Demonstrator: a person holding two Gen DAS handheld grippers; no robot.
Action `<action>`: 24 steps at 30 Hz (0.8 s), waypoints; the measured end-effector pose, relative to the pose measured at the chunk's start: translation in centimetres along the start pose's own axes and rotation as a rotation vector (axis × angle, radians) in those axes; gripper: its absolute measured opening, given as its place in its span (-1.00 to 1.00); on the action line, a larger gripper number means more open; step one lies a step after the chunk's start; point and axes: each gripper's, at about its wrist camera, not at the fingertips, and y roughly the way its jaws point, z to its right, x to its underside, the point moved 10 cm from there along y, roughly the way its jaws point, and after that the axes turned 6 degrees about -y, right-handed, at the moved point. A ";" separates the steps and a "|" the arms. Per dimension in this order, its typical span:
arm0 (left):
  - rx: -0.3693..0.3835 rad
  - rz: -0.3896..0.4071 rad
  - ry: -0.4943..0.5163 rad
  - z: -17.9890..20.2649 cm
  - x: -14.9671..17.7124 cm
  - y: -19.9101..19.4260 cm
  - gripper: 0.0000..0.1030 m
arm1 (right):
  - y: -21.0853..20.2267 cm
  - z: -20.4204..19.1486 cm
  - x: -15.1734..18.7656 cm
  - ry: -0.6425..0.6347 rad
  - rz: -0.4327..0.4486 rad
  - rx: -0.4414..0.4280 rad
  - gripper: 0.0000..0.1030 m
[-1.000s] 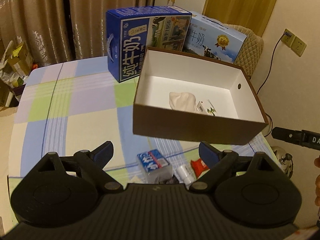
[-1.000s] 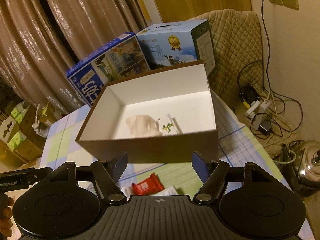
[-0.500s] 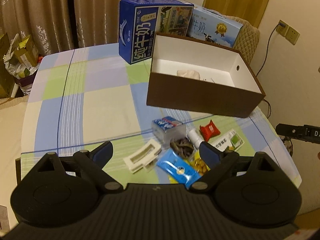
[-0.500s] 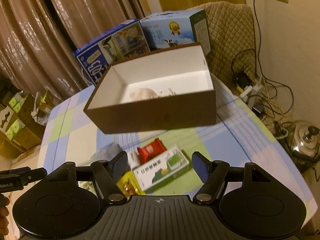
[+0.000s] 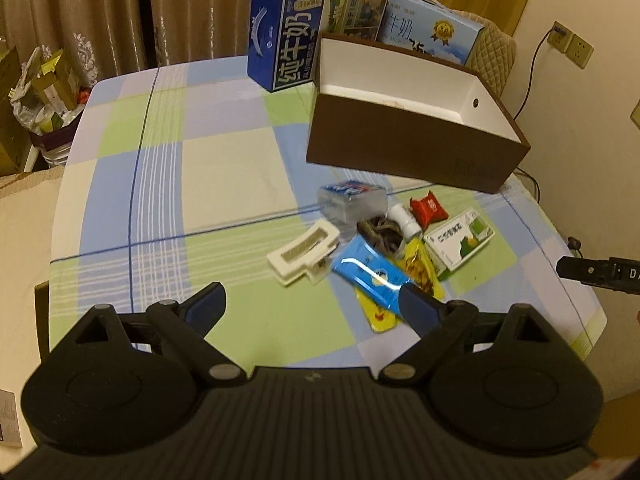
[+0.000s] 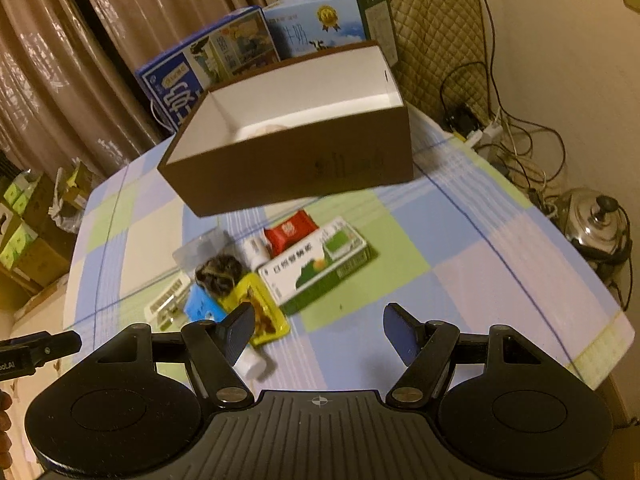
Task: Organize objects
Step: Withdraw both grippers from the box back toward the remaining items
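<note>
A brown box [image 5: 412, 152] [image 6: 296, 168] with a white inside stands at the back right of the checked table. In front of it lie several small items: a white clip [image 5: 304, 250], a blue packet [image 5: 370, 274], a yellow packet [image 6: 260, 312], a red packet [image 5: 428, 209] [image 6: 290, 232], a green and white carton [image 5: 460, 238] [image 6: 316, 270], a dark hair tie [image 6: 220, 274], a clear case [image 5: 352, 200] and a small white bottle [image 5: 404, 216]. My left gripper [image 5: 312, 308] and right gripper [image 6: 320, 330] hover open and empty above the near table edge.
Two blue milk cartons [image 5: 296, 36] [image 6: 328, 24] stand behind the box. A quilted chair back [image 6: 432, 40], cables and a metal pot [image 6: 596, 220] are to the right of the table. Cardboard boxes [image 5: 36, 92] sit on the floor at left.
Both grippers have pulled back and away from the brown box, so the pile of small items in front of it has come into view. Both stay open.
</note>
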 end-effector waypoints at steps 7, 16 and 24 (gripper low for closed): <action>-0.005 0.006 0.008 -1.3 1.5 -0.9 0.77 | 0.3 -0.6 2.3 0.004 -0.032 0.009 0.33; 0.002 0.010 0.013 -1.9 2.2 -0.8 0.76 | 0.8 -0.6 3.8 0.007 -0.059 0.018 0.33; 0.020 0.025 0.030 -1.6 1.8 0.5 0.75 | 1.8 0.0 3.4 0.004 -0.082 0.023 0.33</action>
